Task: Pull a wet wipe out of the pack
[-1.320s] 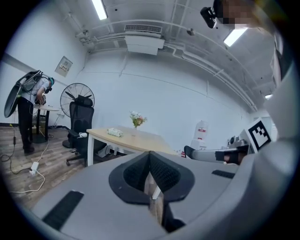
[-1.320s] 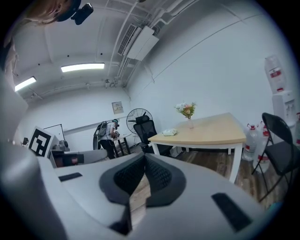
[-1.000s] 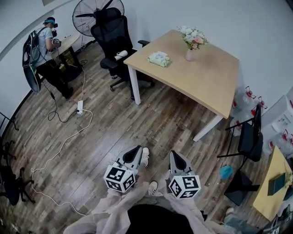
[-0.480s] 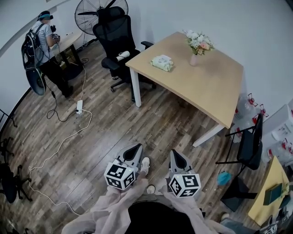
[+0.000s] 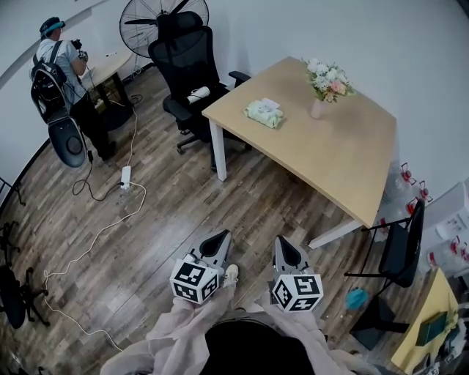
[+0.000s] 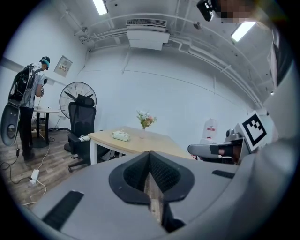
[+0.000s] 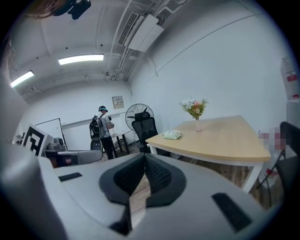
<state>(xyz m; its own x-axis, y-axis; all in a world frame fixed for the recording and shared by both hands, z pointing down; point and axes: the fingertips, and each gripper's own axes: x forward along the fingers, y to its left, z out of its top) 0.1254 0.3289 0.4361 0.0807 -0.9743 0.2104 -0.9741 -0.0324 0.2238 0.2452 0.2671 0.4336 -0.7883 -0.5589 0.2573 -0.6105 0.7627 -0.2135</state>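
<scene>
A person stands well away from the table [image 5: 344, 157], left gripper [image 5: 218, 239] and right gripper [image 5: 283, 246] both closed and empty. The pack [image 5: 264, 113] lies by the table's far corner. Best to step close first, then pin the pack and pinch the wipe.

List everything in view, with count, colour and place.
table: one, light wood top, white legs, ahead.
office chair: one, black, at the table's far left corner.
wet wipe pack: one, pale green, on the table near the office chair.
vase: one, pink, holding flowers, on the table beyond the pack.
fan: one, black, behind that chair.
person: one, wearing a backpack, far left.
power strip: one, white, on the wood floor.
left claw: one, grey and black, shut, empty, low in the head view.
right claw: one, same colours, shut, empty, beside it.
</scene>
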